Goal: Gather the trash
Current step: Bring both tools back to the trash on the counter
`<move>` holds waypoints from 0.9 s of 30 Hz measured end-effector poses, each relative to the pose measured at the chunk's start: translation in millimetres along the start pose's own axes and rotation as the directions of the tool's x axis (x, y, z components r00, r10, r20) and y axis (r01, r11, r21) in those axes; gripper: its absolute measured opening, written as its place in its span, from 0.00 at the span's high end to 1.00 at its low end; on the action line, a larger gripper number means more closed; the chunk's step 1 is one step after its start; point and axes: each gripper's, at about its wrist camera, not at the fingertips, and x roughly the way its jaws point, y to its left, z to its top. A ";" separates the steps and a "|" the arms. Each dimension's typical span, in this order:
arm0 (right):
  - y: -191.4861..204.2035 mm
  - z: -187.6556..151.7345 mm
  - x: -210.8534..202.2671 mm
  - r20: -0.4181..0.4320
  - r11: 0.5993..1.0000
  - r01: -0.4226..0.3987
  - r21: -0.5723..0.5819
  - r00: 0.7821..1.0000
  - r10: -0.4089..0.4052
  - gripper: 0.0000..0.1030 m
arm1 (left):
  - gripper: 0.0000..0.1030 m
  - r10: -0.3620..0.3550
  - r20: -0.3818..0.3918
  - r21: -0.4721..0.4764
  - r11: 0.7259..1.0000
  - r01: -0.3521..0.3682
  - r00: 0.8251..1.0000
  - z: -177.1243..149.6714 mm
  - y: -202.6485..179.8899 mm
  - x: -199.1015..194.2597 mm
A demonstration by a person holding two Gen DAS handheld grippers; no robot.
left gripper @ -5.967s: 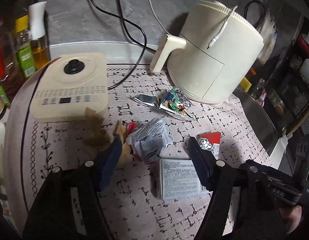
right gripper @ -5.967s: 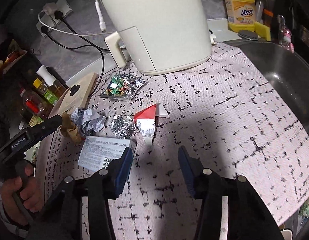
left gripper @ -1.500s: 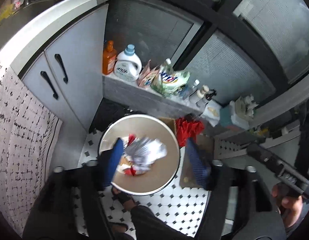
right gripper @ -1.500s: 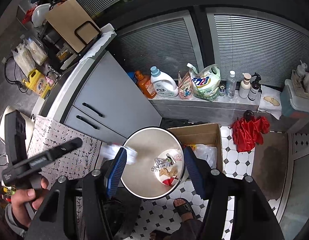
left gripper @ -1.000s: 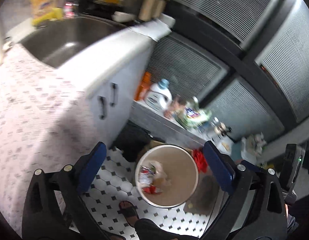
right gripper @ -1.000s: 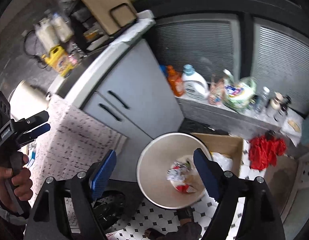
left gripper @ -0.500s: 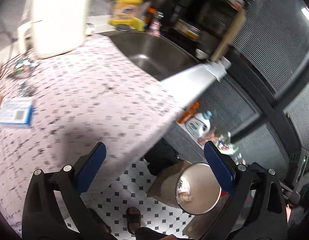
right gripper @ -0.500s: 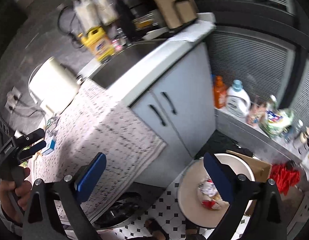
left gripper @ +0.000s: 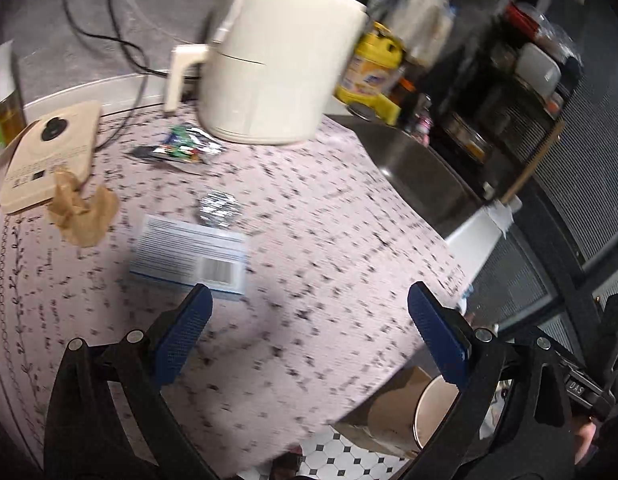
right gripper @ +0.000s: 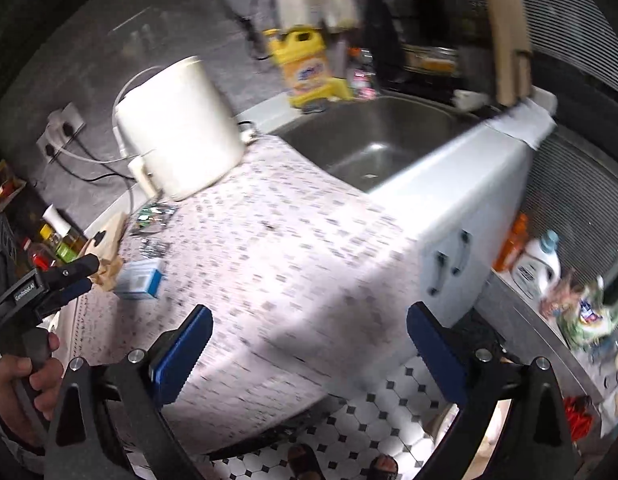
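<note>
My left gripper (left gripper: 309,328) is open and empty above the near part of the patterned counter mat (left gripper: 309,248). Ahead of it lie a white and blue box (left gripper: 189,256), a foil ball (left gripper: 220,208), a crumpled brown paper (left gripper: 79,212) and a shiny snack wrapper (left gripper: 181,148). My right gripper (right gripper: 309,346) is open and empty over the counter's front edge. The box (right gripper: 140,274) and the left gripper (right gripper: 65,276) show at its left. The round bin (left gripper: 433,420) stands on the floor at the lower right.
A cream air fryer (left gripper: 277,68) stands at the back with a flat cream appliance (left gripper: 49,152) to its left. A steel sink (right gripper: 381,140) lies right of the mat, a yellow detergent bottle (right gripper: 305,68) behind it. Detergent bottles (right gripper: 537,268) stand on a low ledge by the cabinet (right gripper: 461,240).
Both grippers have swung up from the bin on the floor back toward the counter. The trash on the mat has come into the left wrist view. Both stay open.
</note>
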 end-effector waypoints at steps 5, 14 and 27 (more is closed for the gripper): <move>50.3 12.8 24.1 -0.009 0.998 -0.053 -0.029 0.999 0.052 0.07 | 0.06 0.044 0.039 -0.069 0.997 -0.041 0.998 15.1 58.4 -11.5; 128.1 25.4 76.3 -0.056 0.991 -0.093 -0.096 0.995 0.088 0.10 | 0.06 0.137 0.057 -0.175 0.977 -0.125 0.989 32.7 145.7 -13.4; 197.6 28.6 136.1 -0.098 0.987 -0.103 -0.119 0.991 0.092 0.12 | 0.06 0.148 -0.023 -0.148 0.978 -0.149 0.989 46.7 205.2 28.3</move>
